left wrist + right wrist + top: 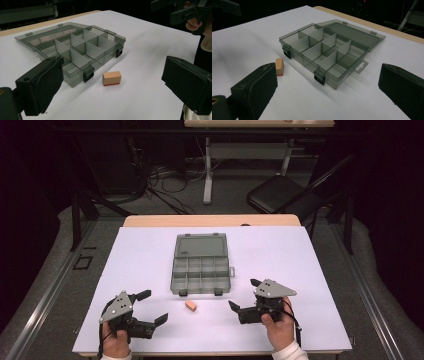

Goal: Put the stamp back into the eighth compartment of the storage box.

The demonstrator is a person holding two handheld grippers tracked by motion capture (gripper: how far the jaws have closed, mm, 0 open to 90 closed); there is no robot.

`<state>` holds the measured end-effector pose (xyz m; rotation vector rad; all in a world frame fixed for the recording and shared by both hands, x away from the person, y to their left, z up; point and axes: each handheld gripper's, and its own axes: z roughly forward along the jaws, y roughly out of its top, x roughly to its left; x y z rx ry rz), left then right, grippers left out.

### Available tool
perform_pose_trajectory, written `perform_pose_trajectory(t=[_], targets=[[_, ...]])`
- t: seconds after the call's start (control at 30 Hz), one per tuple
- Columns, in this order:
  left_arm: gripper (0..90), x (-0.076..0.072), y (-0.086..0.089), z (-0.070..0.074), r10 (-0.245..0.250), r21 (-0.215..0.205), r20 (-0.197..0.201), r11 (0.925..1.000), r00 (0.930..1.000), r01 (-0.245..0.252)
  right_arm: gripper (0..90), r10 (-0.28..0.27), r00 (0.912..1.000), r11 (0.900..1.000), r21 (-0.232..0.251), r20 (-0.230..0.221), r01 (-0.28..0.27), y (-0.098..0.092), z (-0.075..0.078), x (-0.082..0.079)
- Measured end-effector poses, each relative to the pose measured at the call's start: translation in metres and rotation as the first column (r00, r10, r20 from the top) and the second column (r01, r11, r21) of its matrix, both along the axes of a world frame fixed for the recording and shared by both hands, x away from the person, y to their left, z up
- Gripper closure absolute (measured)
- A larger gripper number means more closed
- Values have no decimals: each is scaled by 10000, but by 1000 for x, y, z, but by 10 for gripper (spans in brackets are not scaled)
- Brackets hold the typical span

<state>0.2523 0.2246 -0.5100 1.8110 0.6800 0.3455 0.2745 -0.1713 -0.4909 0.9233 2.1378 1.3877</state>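
While both jaws gape empty: one block (pixel 191 305), one eight-compartment organizer box (pixel 200 265).

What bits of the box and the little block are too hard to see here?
- Block: in the right gripper view, its lower corner sits behind the claw's black jaw.
- Box: in the left gripper view, its near corner is covered by a black jaw.
- Box floor: in the high view, too small to tell whether anything tiny lies inside.

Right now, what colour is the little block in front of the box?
Light tan block with a red bottom edge, clearest in the left gripper view.
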Motion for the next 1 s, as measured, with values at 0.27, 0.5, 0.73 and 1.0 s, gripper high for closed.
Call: perform_pose_trajectory(t=[0.27,0.5,0.73,1.0], targets=[[36,0,-1,0,-12,41,-31,10000,10000,12,3,128,9997,9999,60,-217,-127,13,1,13],[36,0,-2,-1,-36,34,-73,10000,10000,37,0,216,9987,9997,70,-457,-213,19,-2,20],[36,1,-2,-2,-18,129,-119,9999,9999,19,0,440,9942,9990,-53,-979,-447,33,-6,24],[36,2,-1,-2,37,164,-147,9999,9999,-34,3,624,9921,9976,-247,-1085,-654,54,-8,26]])
